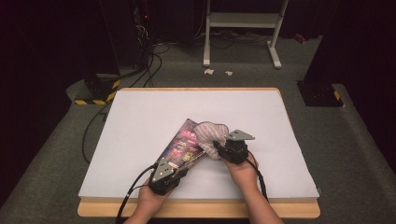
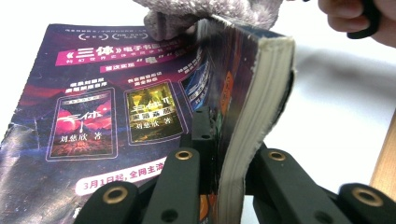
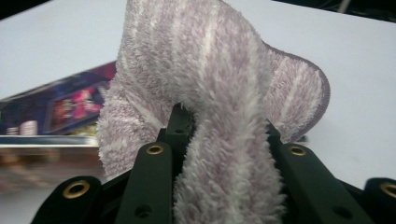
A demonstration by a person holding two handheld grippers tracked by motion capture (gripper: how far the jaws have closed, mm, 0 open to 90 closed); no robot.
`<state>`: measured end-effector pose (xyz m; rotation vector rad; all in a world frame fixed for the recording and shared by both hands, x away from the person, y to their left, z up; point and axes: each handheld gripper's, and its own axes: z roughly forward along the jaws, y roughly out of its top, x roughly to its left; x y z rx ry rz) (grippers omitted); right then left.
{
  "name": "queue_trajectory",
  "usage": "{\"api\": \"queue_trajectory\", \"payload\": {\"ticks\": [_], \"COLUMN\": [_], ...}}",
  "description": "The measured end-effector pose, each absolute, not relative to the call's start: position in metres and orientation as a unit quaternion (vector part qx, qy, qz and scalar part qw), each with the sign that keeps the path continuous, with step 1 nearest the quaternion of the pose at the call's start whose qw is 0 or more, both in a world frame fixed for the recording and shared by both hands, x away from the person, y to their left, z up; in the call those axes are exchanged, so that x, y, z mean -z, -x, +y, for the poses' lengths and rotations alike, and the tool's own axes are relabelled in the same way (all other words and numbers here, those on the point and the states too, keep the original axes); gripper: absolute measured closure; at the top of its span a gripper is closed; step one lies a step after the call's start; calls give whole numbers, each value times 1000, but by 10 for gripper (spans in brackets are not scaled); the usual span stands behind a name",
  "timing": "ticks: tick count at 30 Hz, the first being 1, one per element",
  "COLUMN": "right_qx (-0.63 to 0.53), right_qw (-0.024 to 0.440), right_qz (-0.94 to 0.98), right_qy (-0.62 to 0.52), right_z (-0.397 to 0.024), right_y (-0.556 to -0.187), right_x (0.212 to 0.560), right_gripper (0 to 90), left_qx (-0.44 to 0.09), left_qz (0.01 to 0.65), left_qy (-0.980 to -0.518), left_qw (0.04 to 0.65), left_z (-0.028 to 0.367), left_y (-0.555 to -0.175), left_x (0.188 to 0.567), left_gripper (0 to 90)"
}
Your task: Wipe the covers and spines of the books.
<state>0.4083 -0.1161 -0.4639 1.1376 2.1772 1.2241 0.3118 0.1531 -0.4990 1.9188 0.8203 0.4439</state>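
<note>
Forearms and hands enter at the near edge of the white table (image 1: 140, 121).

Item 1, book (image 1: 183, 145): paperback, glossy dark cover, moderately heavy, stiff along the spine but pages flex. Left gripper (image 1: 173, 173) is pressed together on its near edge, jaws pinching cover and page block; book extends straight ahead of those jaws, tilted up off the table. Cover likely slippery; best held deep, near the spine.

Item 2, cloth (image 1: 211, 136): fluffy lilac-striped towel, light, limp, grippy. Right gripper (image 1: 223, 148) pinches a bunched fold; remainder drapes ahead onto the book's far end. Any gathered fold serves.
</note>
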Motion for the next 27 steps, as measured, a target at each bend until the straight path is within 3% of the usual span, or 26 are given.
{"api": "queue_trajectory", "payload": {"ticks": [18, 27], "right_qx": [-365, -372], "right_qw": [245, 265], "right_qz": [758, 737], "right_qy": [-482, -498], "right_z": [-167, -183], "right_y": [-447, -444], "right_x": [492, 477], "right_gripper": [687, 687], "left_qx": [-185, -183], "left_qz": [338, 342], "left_qy": [-784, -780], "left_qw": [486, 491], "left_z": [156, 159], "left_y": [-309, -309], "left_x": [500, 499], "left_gripper": [823, 824]}}
